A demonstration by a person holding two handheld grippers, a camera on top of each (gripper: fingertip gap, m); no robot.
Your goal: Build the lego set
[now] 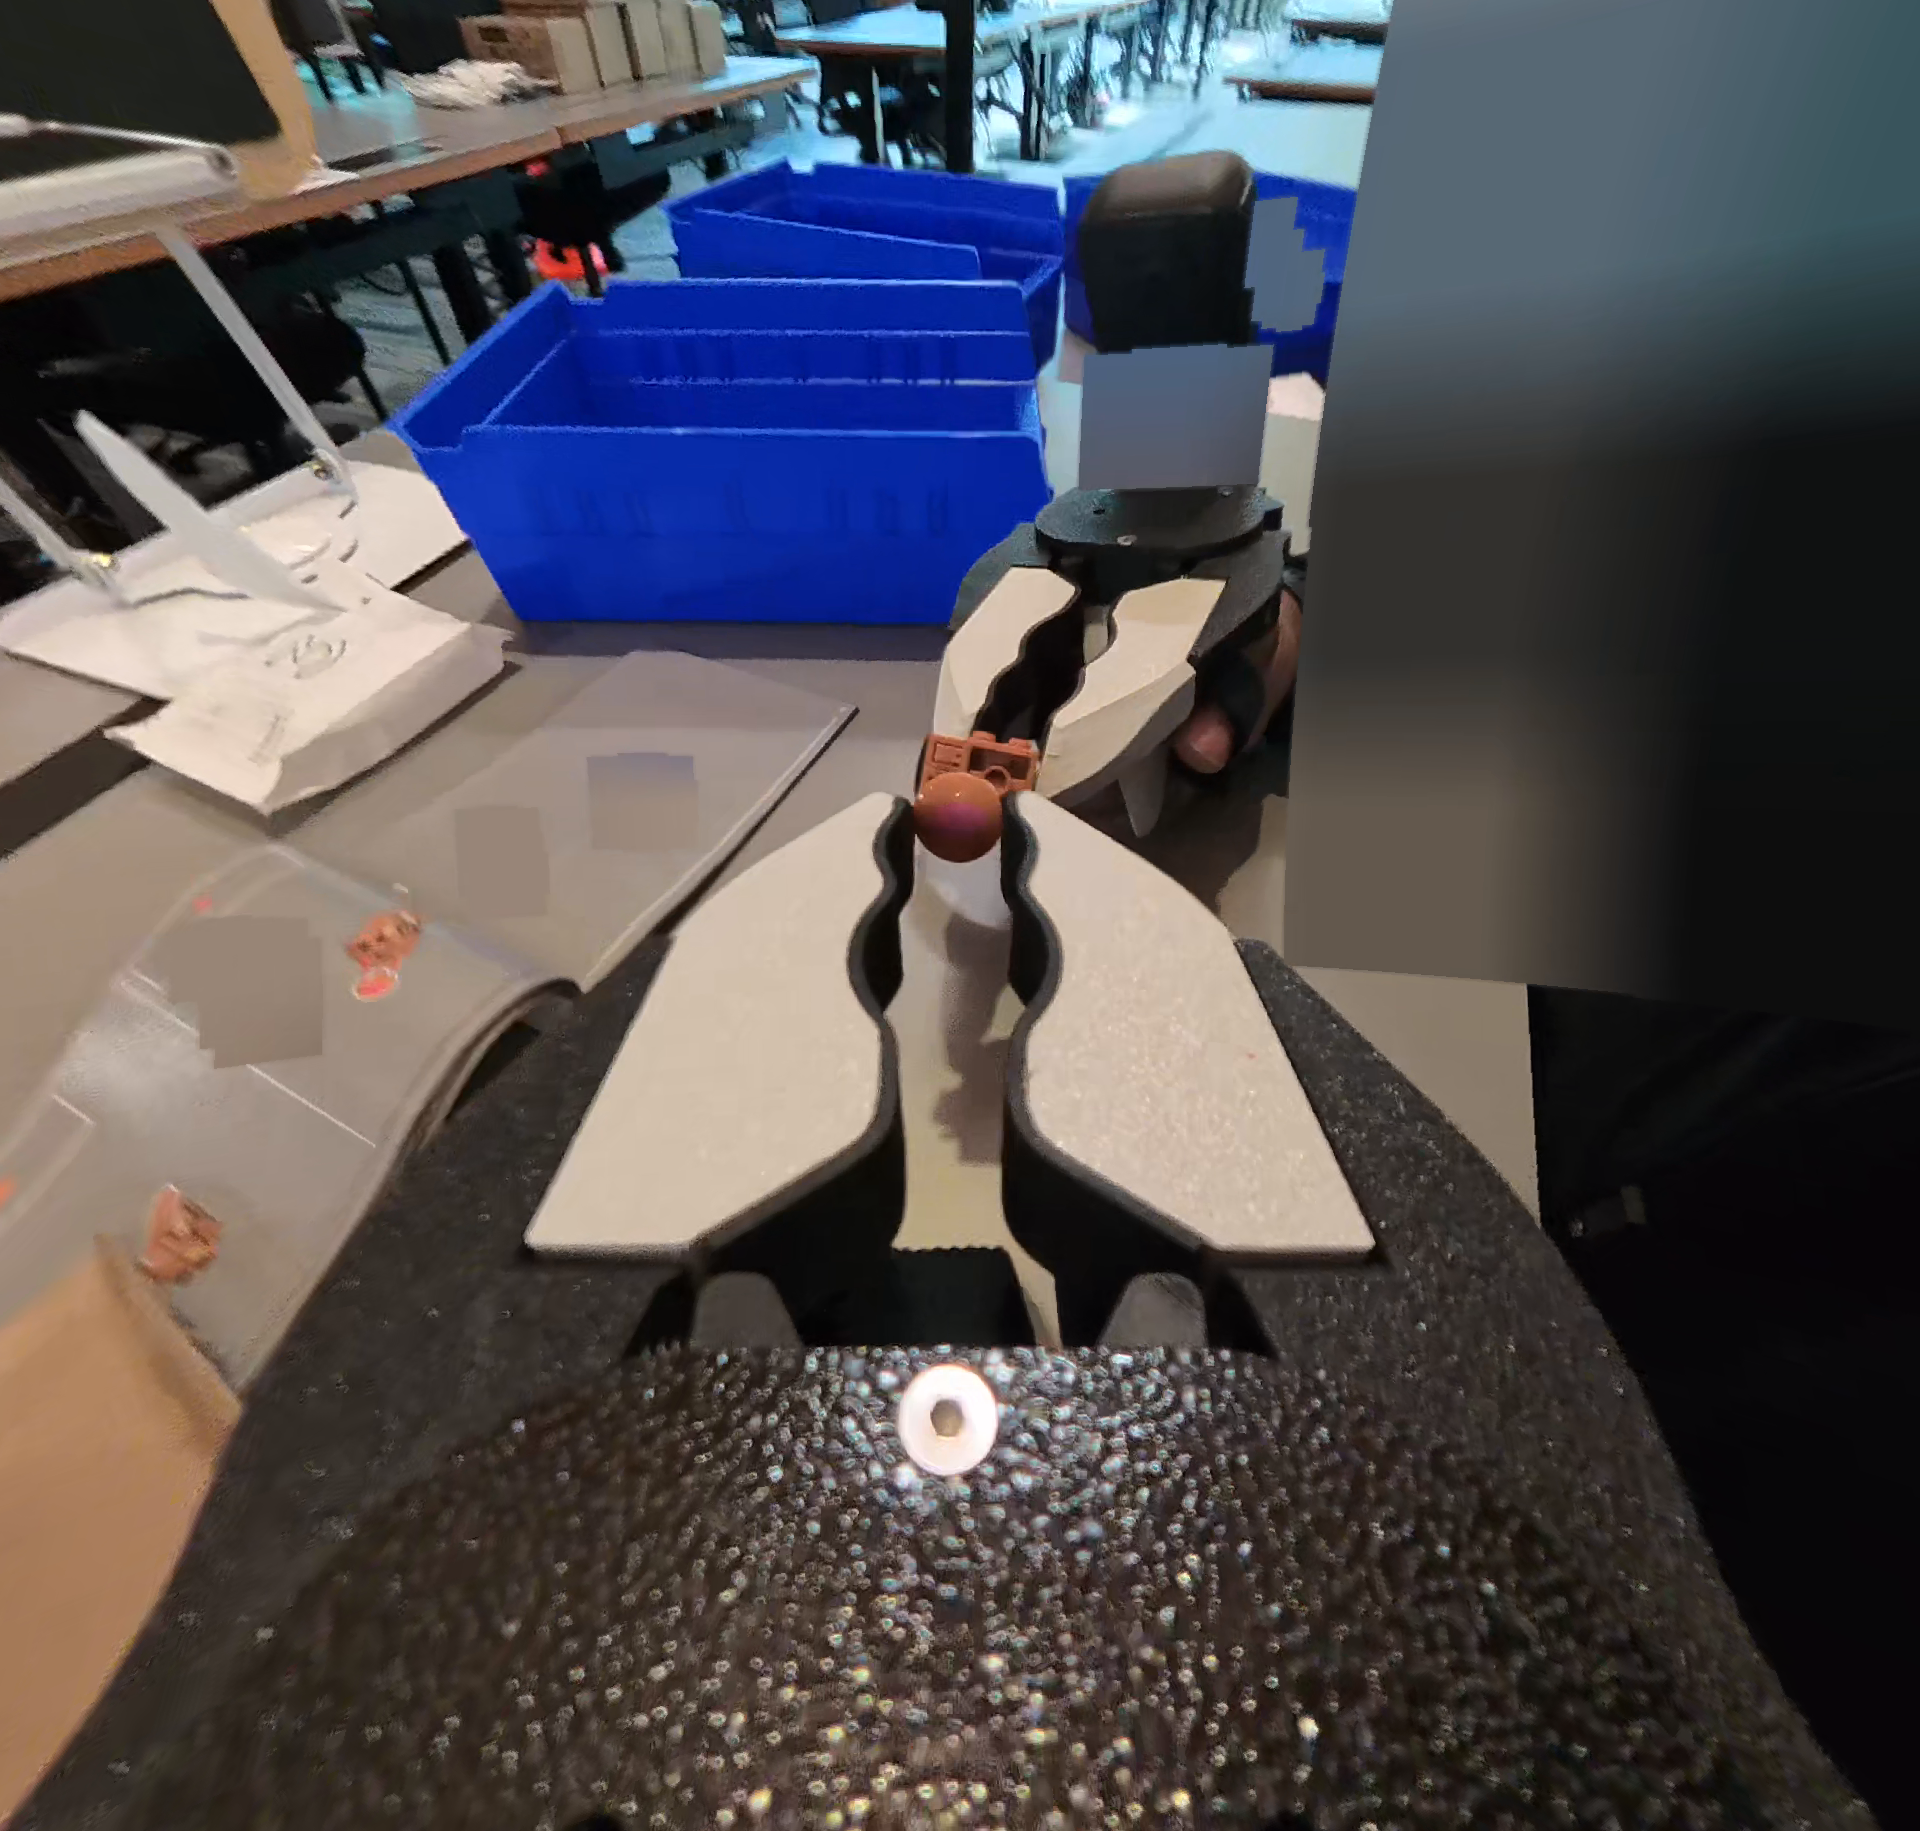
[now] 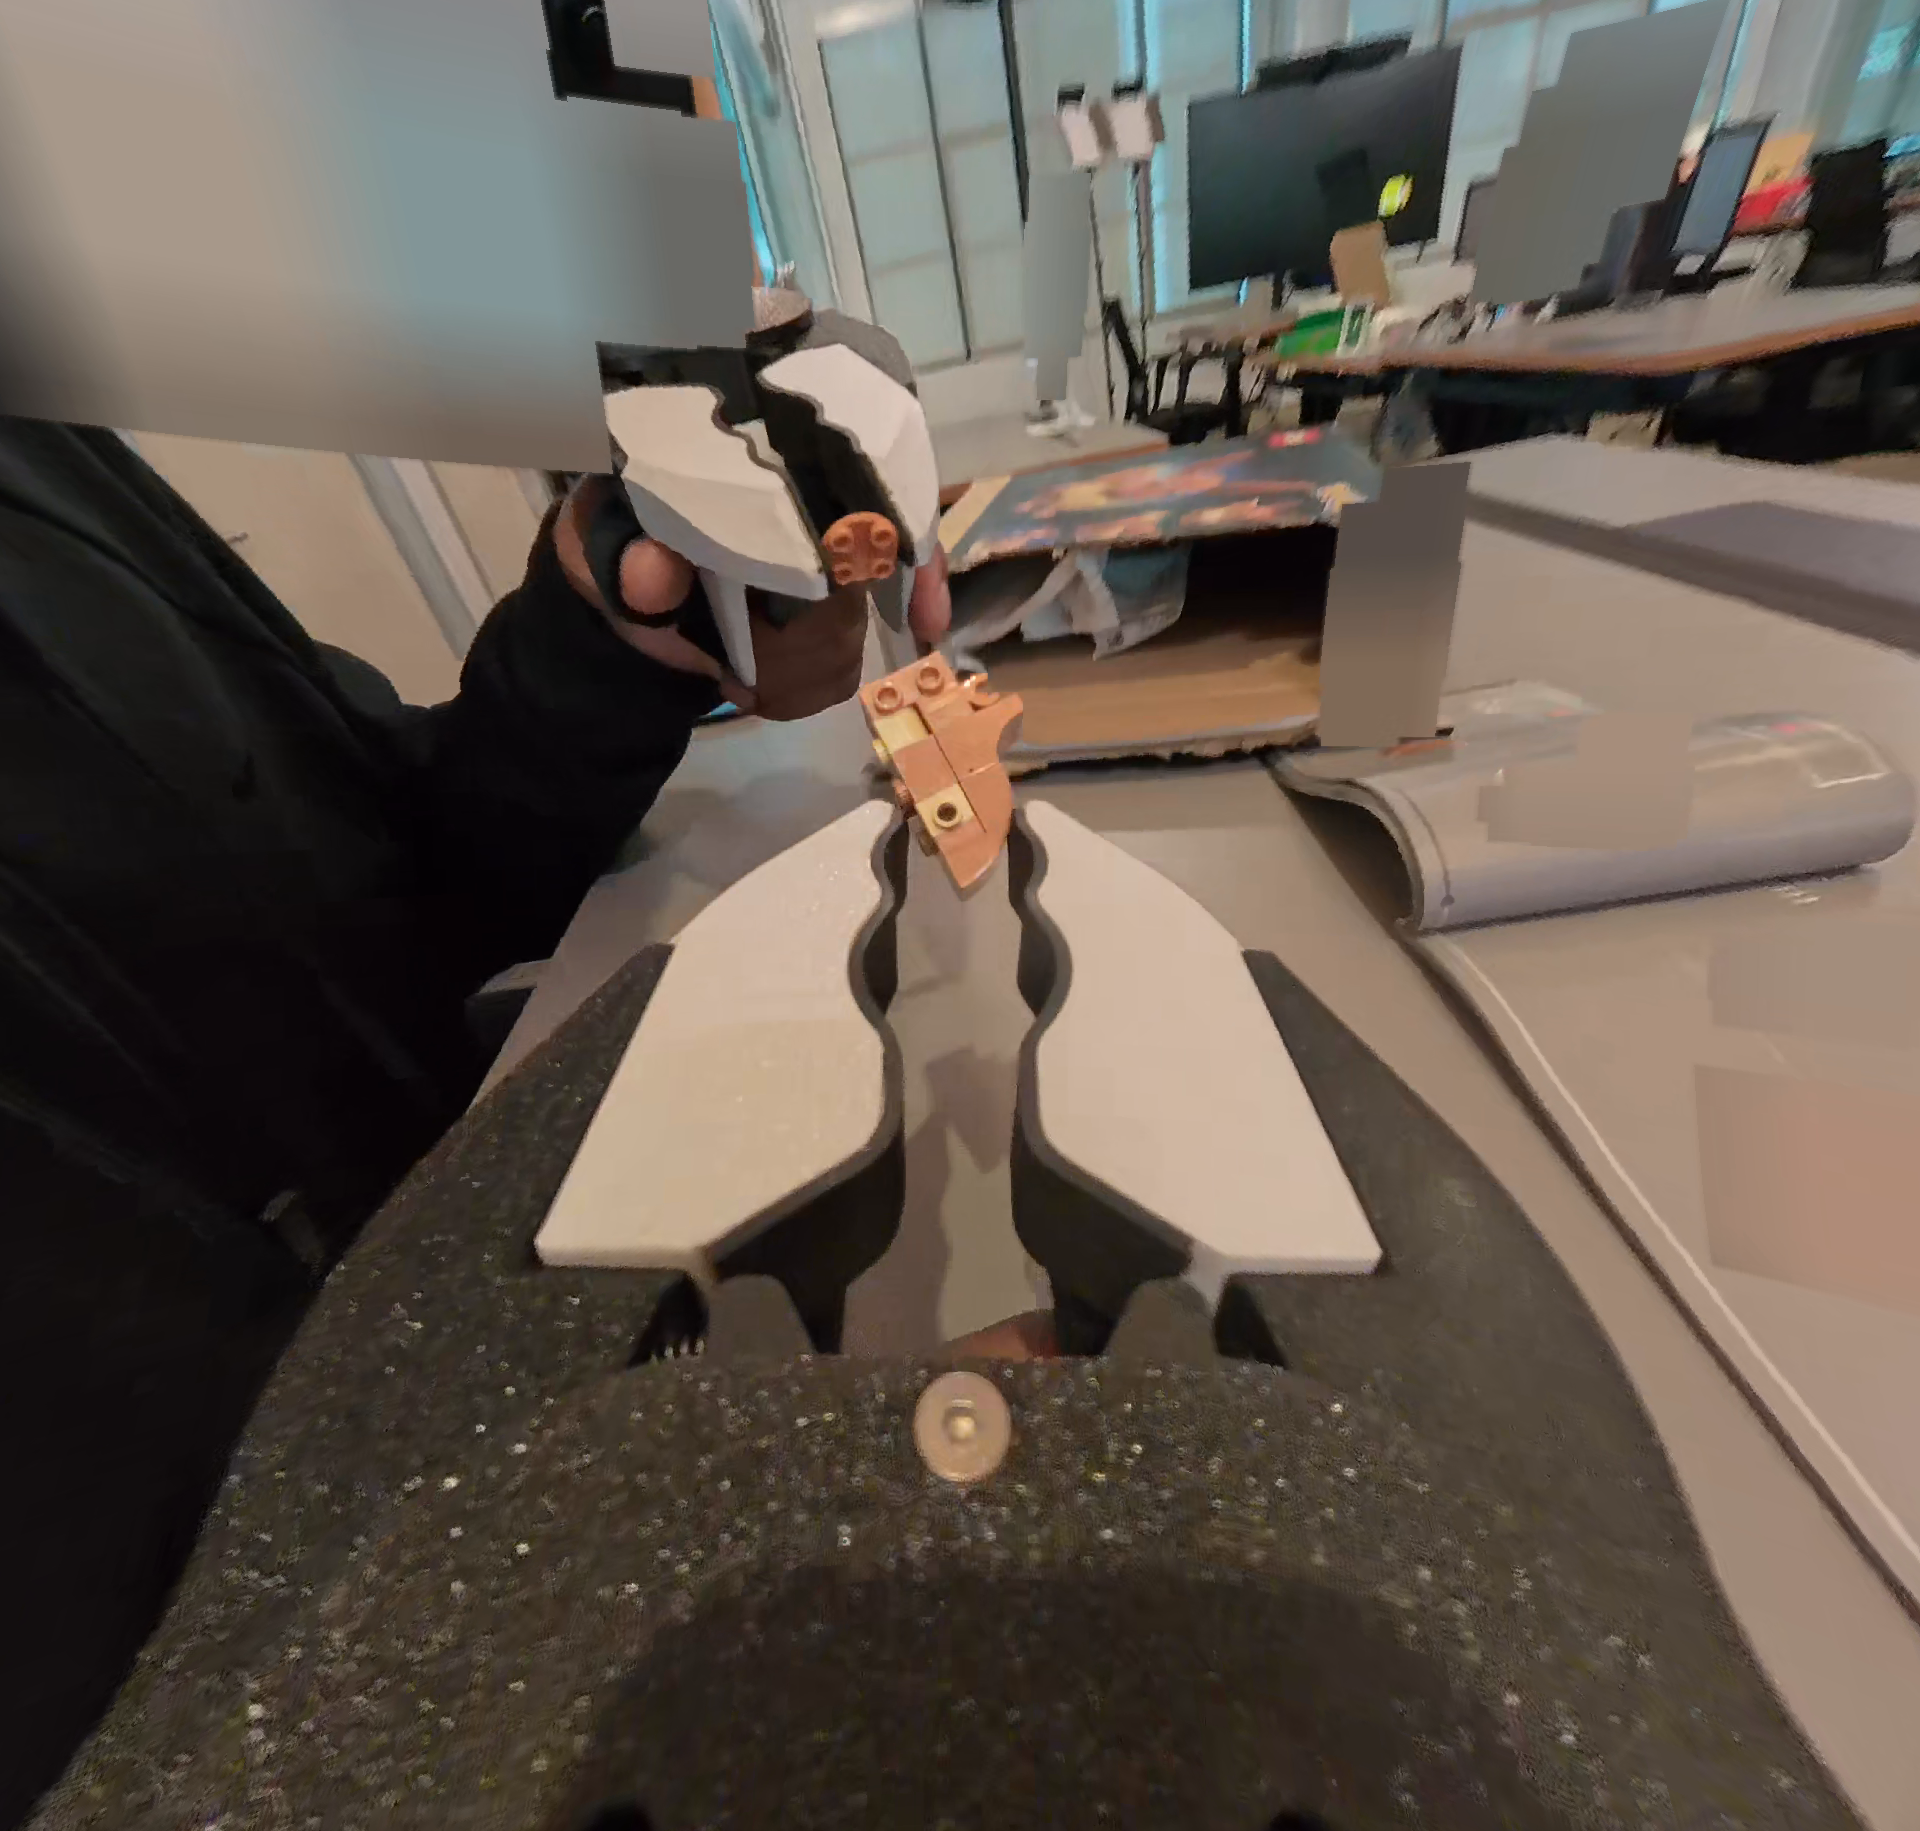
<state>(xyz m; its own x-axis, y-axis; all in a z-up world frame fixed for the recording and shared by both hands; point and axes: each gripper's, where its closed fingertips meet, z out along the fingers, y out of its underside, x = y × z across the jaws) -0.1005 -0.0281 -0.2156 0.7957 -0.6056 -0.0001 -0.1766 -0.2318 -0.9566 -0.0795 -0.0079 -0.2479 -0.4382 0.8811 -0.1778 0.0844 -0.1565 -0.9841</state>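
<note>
In the left wrist view my left gripper (image 1: 956,825) is shut on a small round brown dome piece (image 1: 956,823), pinched at the fingertips above the grey table (image 1: 790,659). Just beyond it, my right gripper (image 1: 1023,747) holds a brown brick assembly (image 1: 982,758) close to the dome, almost touching it. In the right wrist view my right gripper (image 2: 956,831) is shut on that brown and tan brick assembly (image 2: 948,773), which sticks up from the tips with two studs on top. My left gripper (image 2: 862,560) shows up and to the left, with the round piece's studded face (image 2: 860,549) turned this way.
Blue bins (image 1: 748,451) stand behind on the table. An open booklet (image 1: 520,846) lies to the left and shows on the right in the right wrist view (image 2: 1621,825). A cardboard box (image 2: 1164,638) lies behind. A clear stand with papers (image 1: 208,576) is at far left. There is about 5 cm between the tips of the two grippers.
</note>
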